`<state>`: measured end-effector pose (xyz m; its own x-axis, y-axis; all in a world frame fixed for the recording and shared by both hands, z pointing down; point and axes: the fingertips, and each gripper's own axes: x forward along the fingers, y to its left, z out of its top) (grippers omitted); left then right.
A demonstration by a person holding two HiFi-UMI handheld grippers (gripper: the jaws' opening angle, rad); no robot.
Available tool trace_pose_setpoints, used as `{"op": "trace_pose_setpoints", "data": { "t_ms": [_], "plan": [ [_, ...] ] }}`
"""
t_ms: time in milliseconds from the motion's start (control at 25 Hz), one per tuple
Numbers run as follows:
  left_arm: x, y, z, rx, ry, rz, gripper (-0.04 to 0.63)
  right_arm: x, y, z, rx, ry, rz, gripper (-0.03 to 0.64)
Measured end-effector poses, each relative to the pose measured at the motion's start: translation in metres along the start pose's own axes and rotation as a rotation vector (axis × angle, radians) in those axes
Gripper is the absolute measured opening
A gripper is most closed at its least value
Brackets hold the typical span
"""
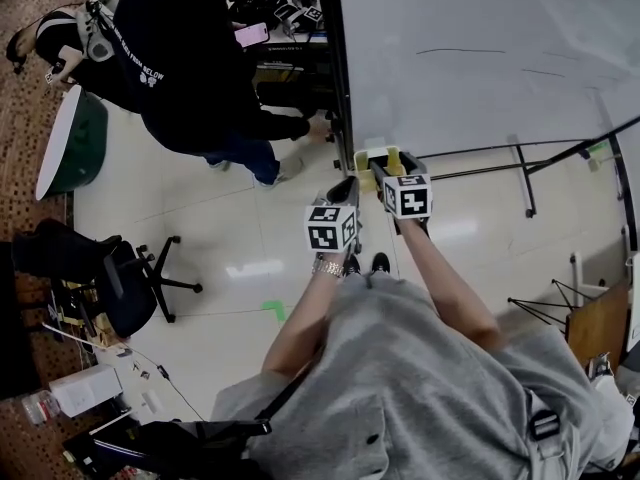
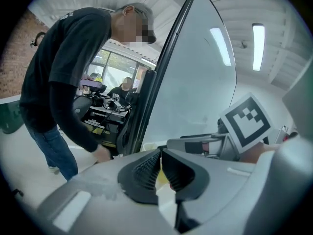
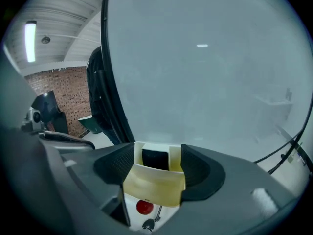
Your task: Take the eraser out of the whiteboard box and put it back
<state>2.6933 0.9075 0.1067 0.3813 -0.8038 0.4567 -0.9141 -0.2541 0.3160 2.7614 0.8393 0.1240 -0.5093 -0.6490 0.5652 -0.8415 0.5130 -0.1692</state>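
Fig. 1. Right gripper (image 3: 157, 152), jaws spread, straddles the whiteboard box (image 3: 154, 185). The dark eraser (image 3: 155, 159) sits inside, ungripped. Left gripper (image 2: 160, 163) is pressed together, empty. Step: probably reaching in; next, close squarely on the eraser.

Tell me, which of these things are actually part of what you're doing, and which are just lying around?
Part of the job: eraser, dark, inside the yellow whiteboard box; right gripper, fingers open either side of that box.
Just lying about: black office chair; bystander in black.
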Motion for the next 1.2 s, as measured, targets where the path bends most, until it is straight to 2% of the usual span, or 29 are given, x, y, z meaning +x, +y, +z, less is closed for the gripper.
{"op": "trace_pose_setpoints", "data": {
  "t_ms": [200,320,520,680,880,1200],
  "plan": [
    [-0.016,-0.014,-0.026,-0.010,0.026,0.024,0.015,-0.018,0.001,-0.018,-0.017,0.002,-0.012,0.302],
    [-0.031,-0.014,-0.029,-0.009,0.009,0.024,0.015,-0.025,0.001,-0.028,0.024,0.003,-0.012,0.298],
    [-0.065,-0.014,-0.038,-0.012,-0.028,0.007,0.015,-0.066,0.046,-0.046,0.084,-0.082,0.055,0.167],
    [-0.101,-0.027,-0.052,-0.007,-0.045,-0.020,0.015,-0.097,0.088,-0.070,0.084,-0.075,0.088,0.153],
    [-0.128,-0.040,-0.088,-0.014,-0.016,-0.028,0.015,-0.129,0.128,-0.099,0.047,-0.050,0.105,0.143],
    [-0.133,-0.058,-0.077,0.042,-0.019,0.027,0.017,-0.148,0.125,-0.106,0.036,-0.022,0.099,0.060]
  ]
}}
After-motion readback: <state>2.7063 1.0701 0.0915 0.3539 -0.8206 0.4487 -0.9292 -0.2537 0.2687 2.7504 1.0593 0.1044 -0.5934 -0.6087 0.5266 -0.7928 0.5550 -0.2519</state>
